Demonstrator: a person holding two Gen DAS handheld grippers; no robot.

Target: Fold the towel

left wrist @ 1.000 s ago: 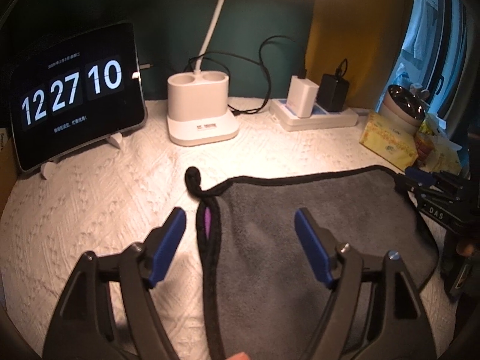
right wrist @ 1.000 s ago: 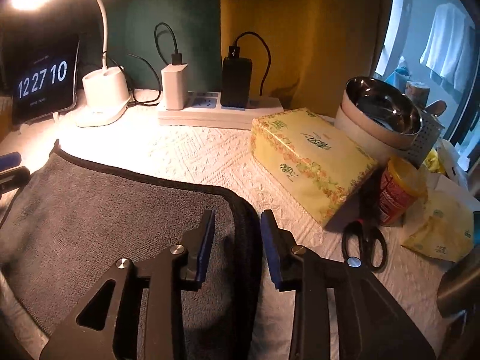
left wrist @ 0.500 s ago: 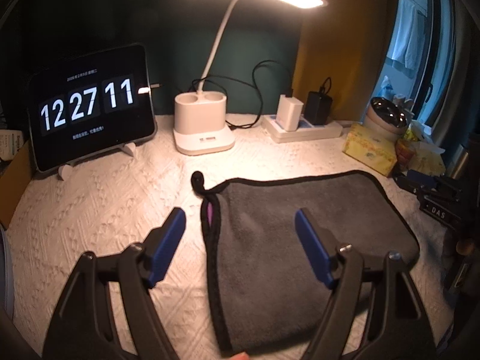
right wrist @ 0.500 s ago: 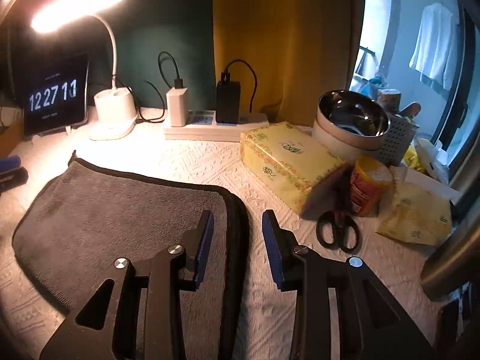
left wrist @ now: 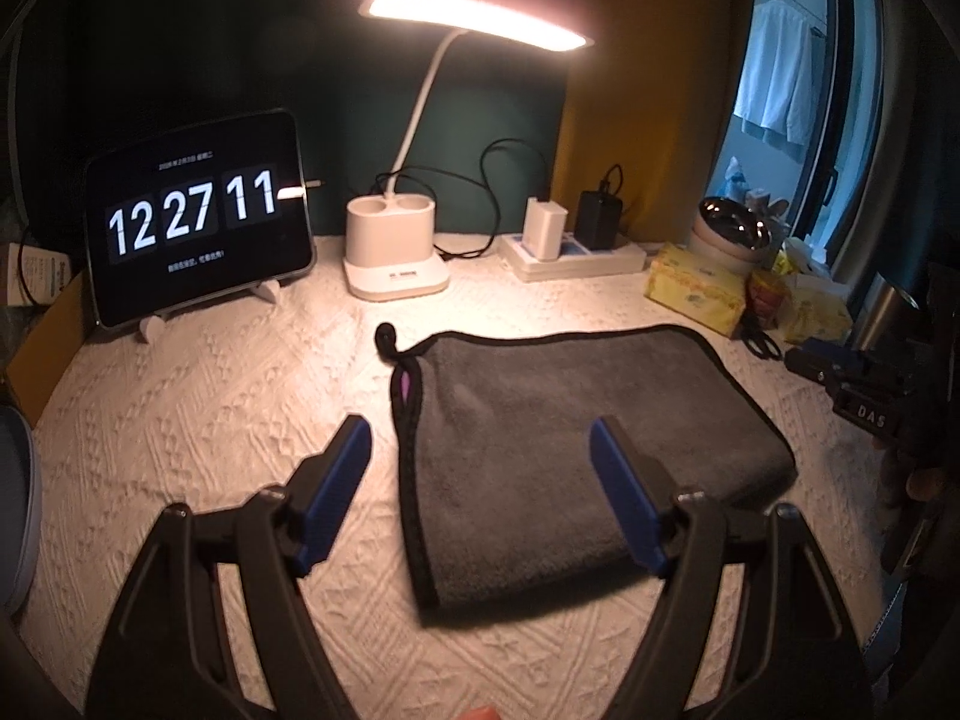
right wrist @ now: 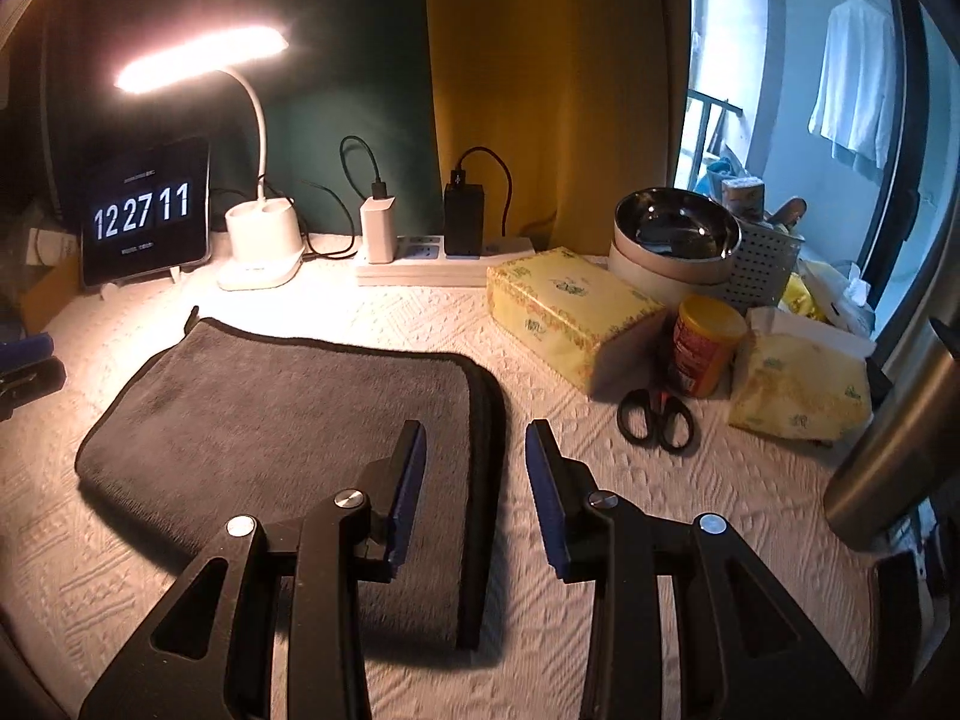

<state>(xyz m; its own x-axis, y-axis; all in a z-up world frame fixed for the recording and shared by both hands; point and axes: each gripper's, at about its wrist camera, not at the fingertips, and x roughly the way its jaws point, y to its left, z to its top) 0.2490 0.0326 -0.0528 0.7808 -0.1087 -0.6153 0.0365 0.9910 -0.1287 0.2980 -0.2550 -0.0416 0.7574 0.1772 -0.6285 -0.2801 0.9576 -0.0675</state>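
Left wrist view: my left gripper (left wrist: 480, 474) hangs above the white textured tablecloth (left wrist: 210, 420), jaws spread wide and empty, straddling the bound left edge of the grey towel (left wrist: 576, 420), which lies flat and already doubled, its hanging loop (left wrist: 387, 339) pointing toward the desk lamp base (left wrist: 396, 252). If another fold is wanted, I would judge it best to pinch both layers at this edge together and keep the corners aligned. The near towel corner is partly masked by the finger (left wrist: 624, 498). Right wrist view: my right gripper (right wrist: 477, 480) is moderately open, empty, straddling the stacked right edge; scissors (right wrist: 657, 417) and a tissue box (right wrist: 564, 312) lie just beyond. How many layers lie there I cannot tell.
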